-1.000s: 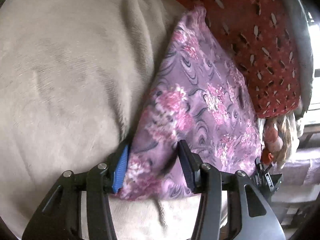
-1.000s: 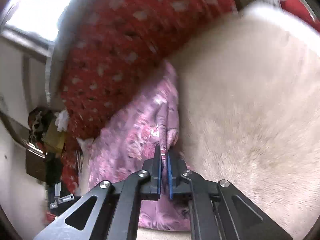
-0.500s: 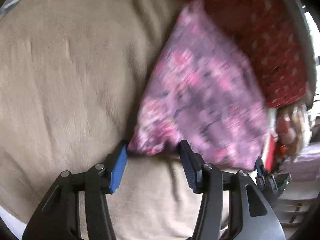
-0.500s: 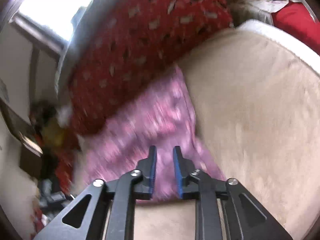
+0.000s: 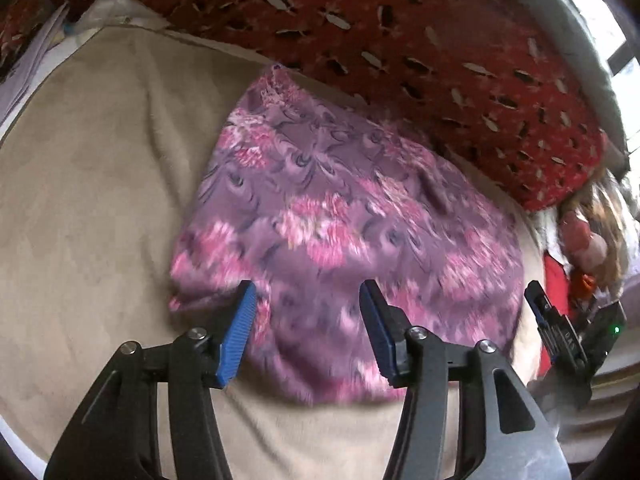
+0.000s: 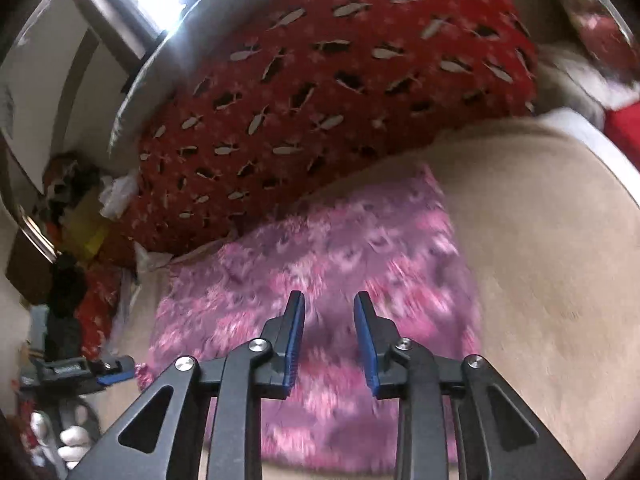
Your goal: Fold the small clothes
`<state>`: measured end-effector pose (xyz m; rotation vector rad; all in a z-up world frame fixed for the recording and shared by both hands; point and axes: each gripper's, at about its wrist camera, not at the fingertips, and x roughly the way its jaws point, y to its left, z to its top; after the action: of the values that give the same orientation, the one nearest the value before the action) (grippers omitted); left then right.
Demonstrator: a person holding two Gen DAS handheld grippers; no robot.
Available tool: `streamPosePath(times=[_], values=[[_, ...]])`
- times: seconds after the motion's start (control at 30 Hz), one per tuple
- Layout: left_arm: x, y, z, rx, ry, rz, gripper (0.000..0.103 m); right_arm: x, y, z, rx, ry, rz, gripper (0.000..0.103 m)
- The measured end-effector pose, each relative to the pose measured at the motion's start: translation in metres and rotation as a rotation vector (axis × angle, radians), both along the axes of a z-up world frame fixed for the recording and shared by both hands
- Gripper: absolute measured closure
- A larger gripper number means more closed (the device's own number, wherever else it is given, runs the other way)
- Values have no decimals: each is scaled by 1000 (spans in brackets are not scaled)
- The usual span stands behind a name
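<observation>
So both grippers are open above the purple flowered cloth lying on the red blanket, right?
Not quite: the purple flowered cloth lies on the beige blanket, as the left wrist view shows; the red blanket is behind it. Both the left gripper and right gripper are open.

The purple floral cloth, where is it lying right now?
The purple floral cloth lies folded on the beige blanket, centre of both wrist views, with the red patterned cushion just behind it and both open grippers hovering above its near edge.
</observation>
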<state>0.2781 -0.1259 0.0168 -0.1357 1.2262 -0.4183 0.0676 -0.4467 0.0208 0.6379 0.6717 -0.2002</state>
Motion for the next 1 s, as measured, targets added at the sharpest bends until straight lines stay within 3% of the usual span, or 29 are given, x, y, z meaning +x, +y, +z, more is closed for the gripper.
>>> streamPosePath(times=[0.07, 0.1, 0.17, 0.3, 0.47, 0.53, 0.6, 0.67, 0.77, 0.83, 0.9, 1.0], values=[[12, -7, -22, 79, 13, 12, 45, 10, 5, -21, -50, 90, -12, 58], [16, -9, -36, 114, 27, 10, 43, 20, 7, -38, -72, 167, 4, 56], [17, -9, -48, 106, 2, -6, 36, 17, 19, -45, -190, 104, 39, 52], [7, -19, -49, 134, -69, -51, 21, 16, 26, -48, -227, 90, 70, 39], [4, -20, -49, 145, -89, -53, 19, 23, 37, -47, -266, 109, 134, 17], [5, -18, -46, 138, -74, -57, 20, 26, 42, -46, -296, 138, 148, 16], [7, -10, -37, 141, -66, -79, 34, 29, 44, -43, -281, 169, 166, 15], [13, 3, -21, 137, -78, -71, 38, 30, 36, -35, -242, 183, 174, 18], [23, 48, -1, 105, -108, 32, 38, 7, 15, -23, -186, 107, 51, 16], [26, 72, -1, 72, -77, 74, 38, -1, 3, -36, -160, 144, 6, 16], [20, 75, -11, 113, -54, 62, 38, 0, 1, -54, -160, 220, 21, 16], [1, 59, -44, 256, -10, -24, 37, -5, 16, -44, -269, 228, 35, 18]])
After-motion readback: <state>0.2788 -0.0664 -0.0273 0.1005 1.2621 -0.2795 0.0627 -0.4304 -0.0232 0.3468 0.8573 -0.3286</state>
